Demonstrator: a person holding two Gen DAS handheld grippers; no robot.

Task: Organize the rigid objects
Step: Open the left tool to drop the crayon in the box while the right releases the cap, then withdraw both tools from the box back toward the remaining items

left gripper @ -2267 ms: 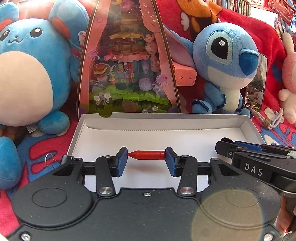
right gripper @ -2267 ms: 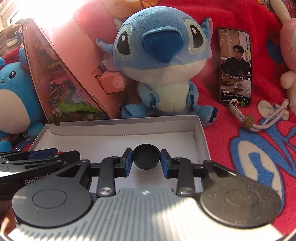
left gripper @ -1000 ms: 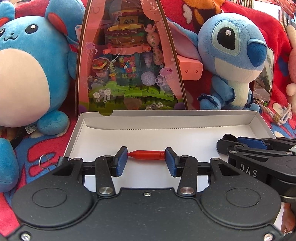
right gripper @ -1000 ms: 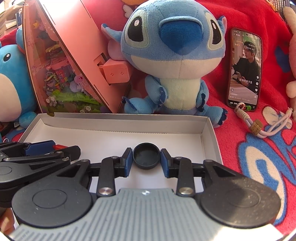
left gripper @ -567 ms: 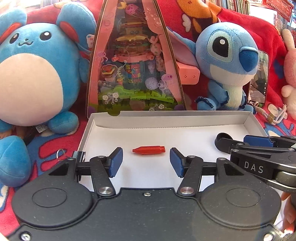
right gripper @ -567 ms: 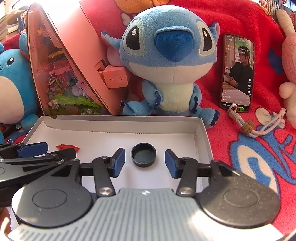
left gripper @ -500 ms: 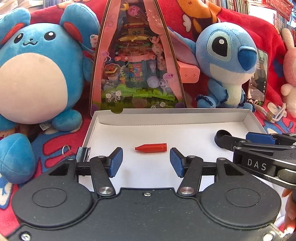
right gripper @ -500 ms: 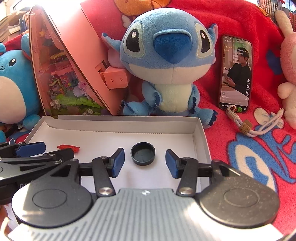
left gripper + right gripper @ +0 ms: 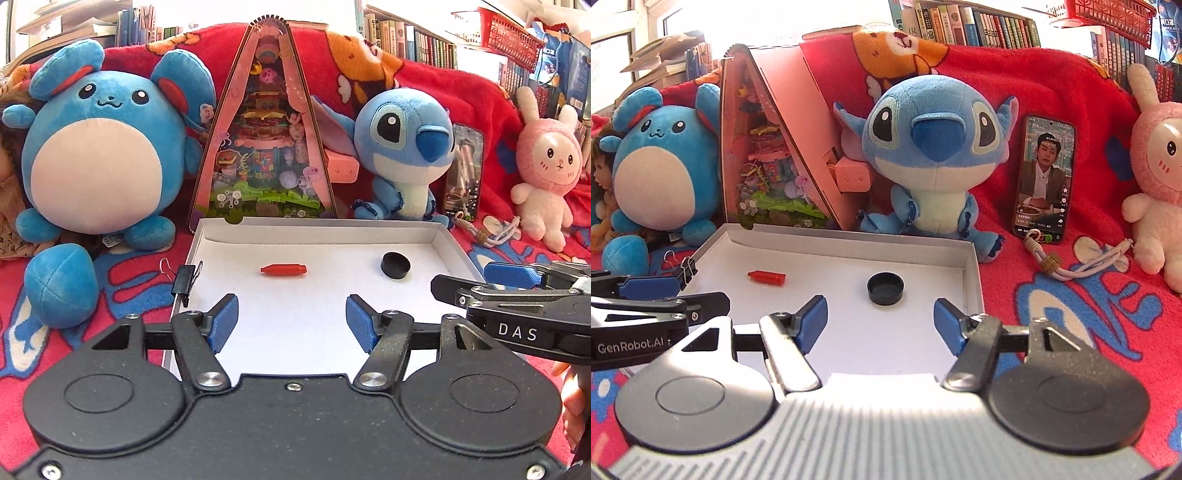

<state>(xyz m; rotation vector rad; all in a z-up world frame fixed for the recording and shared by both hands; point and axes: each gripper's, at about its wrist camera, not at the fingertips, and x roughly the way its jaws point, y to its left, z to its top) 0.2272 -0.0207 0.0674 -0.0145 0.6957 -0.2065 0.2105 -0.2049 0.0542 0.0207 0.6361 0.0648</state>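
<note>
A small red pen cap lies on the floor of the white shallow box, left of centre. A black round lid rests in the box further right. My left gripper hangs above the box's near part, behind the red cap, its jaws opening with nothing between them. My right gripper hovers just behind the black lid, its jaws also opening and empty. Each gripper shows in the other's view at the side.
A black binder clip sits on the box's left wall. Behind the box stand a round blue plush, a pink triangular toy case, a Stitch plush, a phone and a pink bunny plush on a red blanket.
Both grippers let go: the red cap and black lid now lie in the box. Both grippers have drawn back and up, and their jaws stand wider.
</note>
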